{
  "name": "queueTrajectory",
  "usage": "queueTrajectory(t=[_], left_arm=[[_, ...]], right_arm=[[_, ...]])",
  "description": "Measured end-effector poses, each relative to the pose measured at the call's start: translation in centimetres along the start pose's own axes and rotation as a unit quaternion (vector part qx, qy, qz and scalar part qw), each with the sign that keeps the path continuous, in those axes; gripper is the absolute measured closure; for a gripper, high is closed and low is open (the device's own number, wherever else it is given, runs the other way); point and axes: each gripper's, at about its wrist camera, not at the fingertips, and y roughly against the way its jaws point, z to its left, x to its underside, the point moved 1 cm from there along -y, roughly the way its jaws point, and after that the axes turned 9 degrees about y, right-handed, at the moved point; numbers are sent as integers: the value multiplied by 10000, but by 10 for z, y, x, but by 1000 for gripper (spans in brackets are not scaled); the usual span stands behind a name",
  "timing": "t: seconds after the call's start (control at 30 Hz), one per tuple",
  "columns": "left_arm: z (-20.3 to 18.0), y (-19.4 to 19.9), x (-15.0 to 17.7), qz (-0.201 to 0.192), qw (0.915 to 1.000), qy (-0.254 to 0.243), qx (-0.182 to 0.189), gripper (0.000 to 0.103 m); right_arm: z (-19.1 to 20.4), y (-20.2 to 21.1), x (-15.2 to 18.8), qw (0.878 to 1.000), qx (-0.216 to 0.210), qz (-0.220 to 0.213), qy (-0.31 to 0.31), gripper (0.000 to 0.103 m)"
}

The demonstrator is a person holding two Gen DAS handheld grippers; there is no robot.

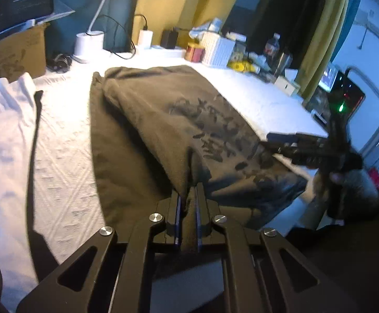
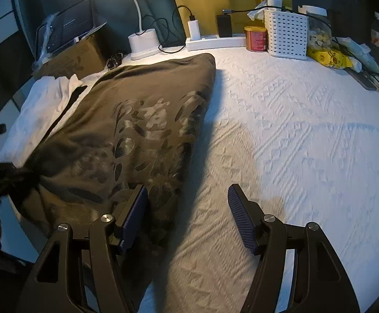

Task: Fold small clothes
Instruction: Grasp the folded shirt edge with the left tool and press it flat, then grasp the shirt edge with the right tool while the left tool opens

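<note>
Here the left hand-held gripper [image 1: 188, 195] pinches the brown shirt [image 1: 163, 120], lengthwise toward the lamp [image 1: 95, 26]; right [image 2: 188, 203] gapes.

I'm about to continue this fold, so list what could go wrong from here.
1. The left claw pinches only a small bunch of the shirt, so the cloth may slip out when pulled.
2. The right claw is open with one finger over the shirt's edge and nothing gripped; lifting one-sided could skew the fold.
3. The tin and basket stand close behind; a sweeping shirt might knock them.
</note>
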Motion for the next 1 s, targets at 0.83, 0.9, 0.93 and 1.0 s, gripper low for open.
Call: queueTrajectory(t=[0.83, 0.9, 0.93, 1.0], left_arm=[[19, -4, 26, 612, 9977, 307, -2, 52], [14, -3, 28, 624, 9979, 159, -17, 53], [12, -2, 29, 625, 9980, 70, -42, 60], [9, -5, 34, 766, 9971, 26, -30, 67]], right_arm=[[56, 38, 55, 9989, -109, 33, 464, 93], [53, 42, 56, 9989, -32, 49, 469, 94], [50, 45, 57, 9990, 39, 57, 437, 94], [46, 49, 61, 9989, 139, 124, 419, 94]])
